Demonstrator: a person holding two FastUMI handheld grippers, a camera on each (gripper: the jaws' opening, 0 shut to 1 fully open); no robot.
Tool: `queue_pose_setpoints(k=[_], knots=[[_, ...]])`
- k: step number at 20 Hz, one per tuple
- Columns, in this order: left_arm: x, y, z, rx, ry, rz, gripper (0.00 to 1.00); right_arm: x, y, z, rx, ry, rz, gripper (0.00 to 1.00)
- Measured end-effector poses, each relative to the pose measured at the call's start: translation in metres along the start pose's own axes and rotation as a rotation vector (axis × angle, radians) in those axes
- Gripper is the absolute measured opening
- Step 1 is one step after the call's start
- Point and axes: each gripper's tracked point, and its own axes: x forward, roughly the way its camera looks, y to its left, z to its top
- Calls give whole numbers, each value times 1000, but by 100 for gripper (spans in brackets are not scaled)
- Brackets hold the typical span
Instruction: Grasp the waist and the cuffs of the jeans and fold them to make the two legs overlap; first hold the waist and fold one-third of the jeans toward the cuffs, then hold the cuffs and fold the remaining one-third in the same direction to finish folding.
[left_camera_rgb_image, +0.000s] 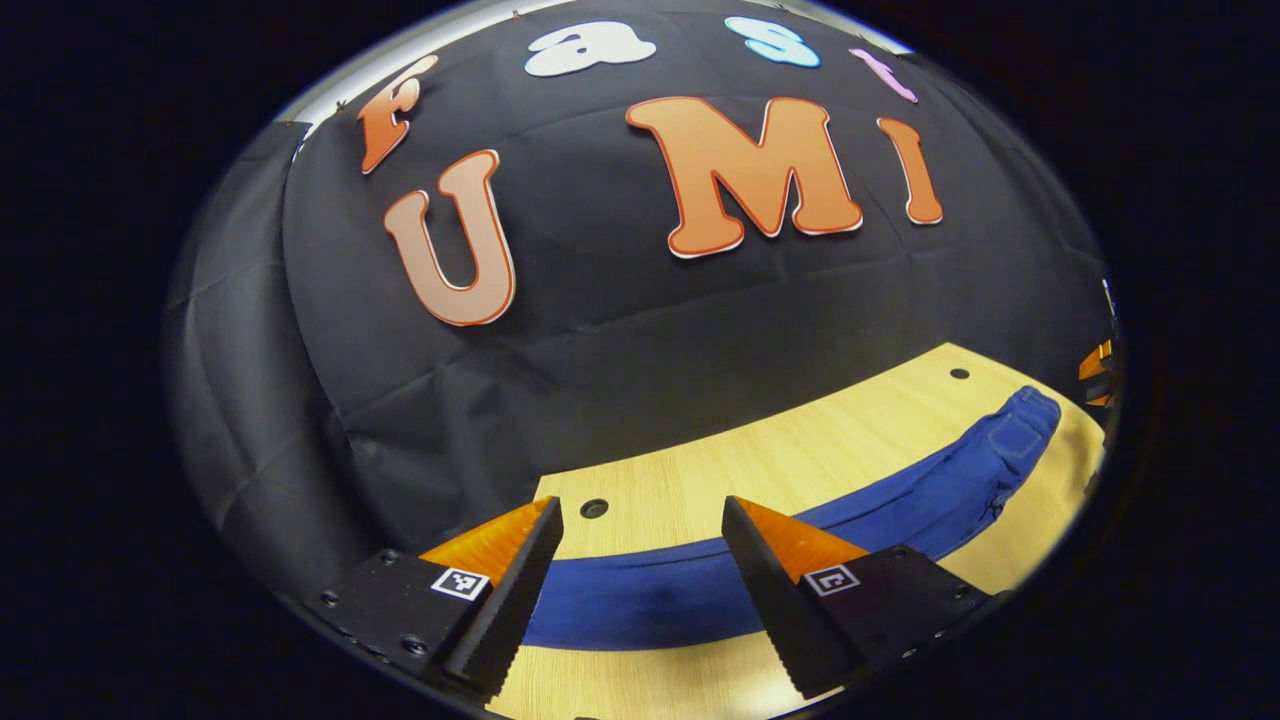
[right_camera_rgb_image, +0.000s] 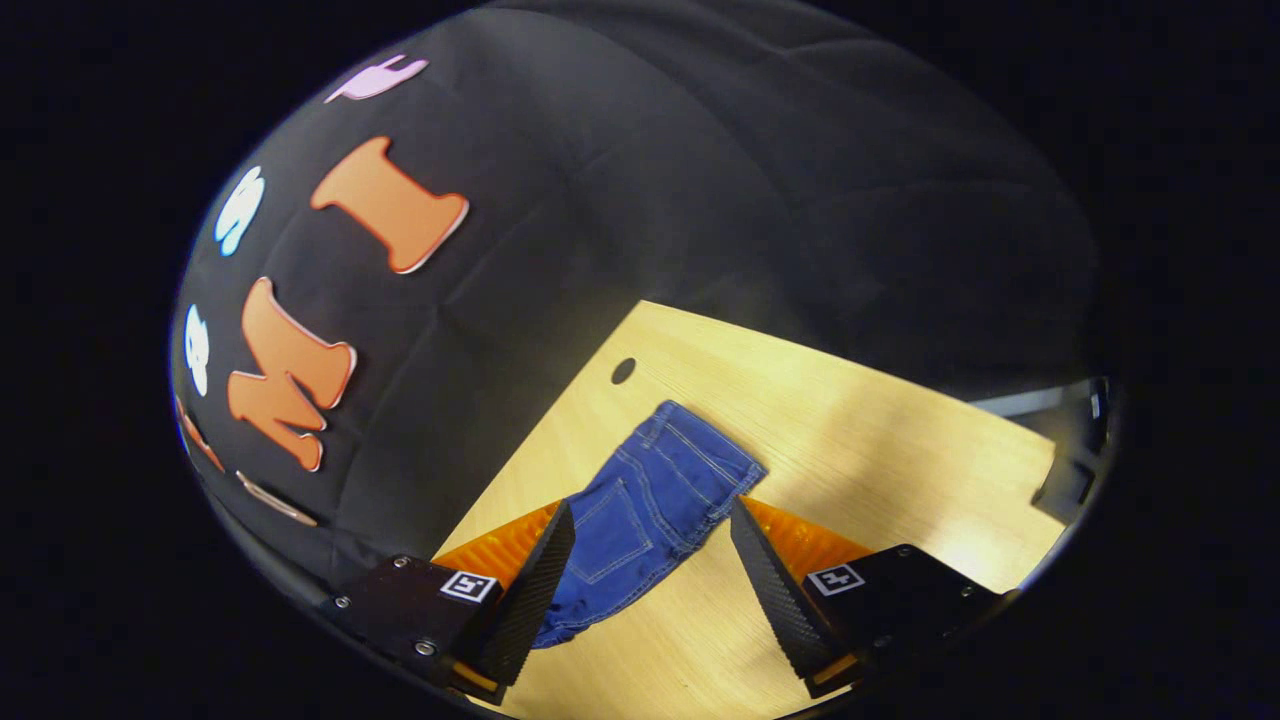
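Observation:
Blue jeans lie flat on the light wooden table, stretched from left to right in the left gripper view. My left gripper hovers open above the leg end, nothing between its fingers. In the right gripper view the jeans' waist end with a back pocket lies ahead on the table. My right gripper is open above the waist part, its fingers apart on either side of the cloth and holding nothing. At the right edge of the left gripper view shows a bit of the right gripper.
The black cloth wall rises just behind the table's far edge. Round holes sit near the table's corners. The table's right edge drops off to a dark gap.

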Motion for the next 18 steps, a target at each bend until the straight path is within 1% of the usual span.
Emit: queue_pose_setpoints(k=[1,5,7,8,10,12,14,16,17,18], knots=[[-2,0,-3,1,8,2,98,10,-6,-3,28,13,-17,97],[-13,10,-20,-9,44,36,98,51,-31,-7,106,44,-128,97],[-18,21,-28,-12,65,68,98,70,-29,-8,134,60,-150,97],[-21,26,-31,-13,72,81,98,74,-30,-8,135,62,-161,97],[-29,36,-36,-17,86,107,98,90,-34,-9,106,71,-209,97],[-33,45,-41,-26,95,134,98,103,-32,-12,95,81,-235,97],[-38,50,-46,-43,104,152,98,113,-32,-16,108,97,-256,98],[-42,51,-50,-56,113,159,98,120,-35,-17,124,84,-275,97],[-43,53,-51,-55,116,166,98,116,-42,-18,122,90,-303,92],[-45,53,-53,-52,119,173,98,121,-45,-19,127,95,-314,79]])
